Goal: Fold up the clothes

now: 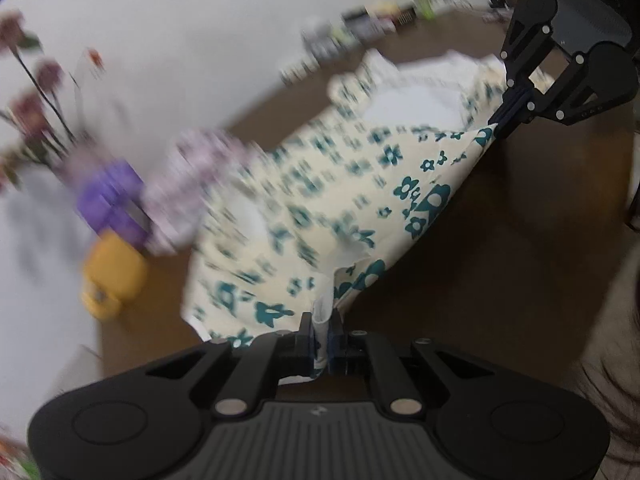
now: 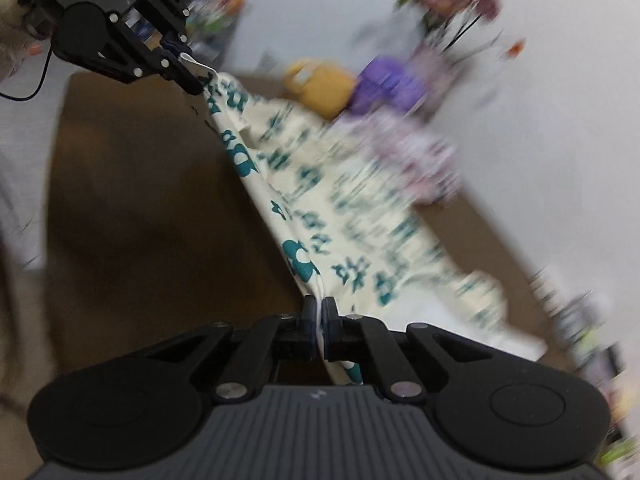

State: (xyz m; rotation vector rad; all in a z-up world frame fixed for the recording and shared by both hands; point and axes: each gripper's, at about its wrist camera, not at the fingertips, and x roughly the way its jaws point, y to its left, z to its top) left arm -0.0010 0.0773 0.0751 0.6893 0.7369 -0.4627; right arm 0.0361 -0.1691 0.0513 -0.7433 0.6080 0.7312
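The cream cotton garment printed with teal flowers (image 1: 320, 208), light and limp, sags over the brown desk (image 1: 520, 240), its near edge pinched between left claw (image 1: 322, 330) and right claw (image 2: 319, 320), both clamped shut on its corners.

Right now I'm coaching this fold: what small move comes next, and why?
Probably carry the held edge forward over the rest of the cream cotton garment with teal flowers. Both the left hand-held gripper and right hand-held gripper are shut on it, the edge taut between them.
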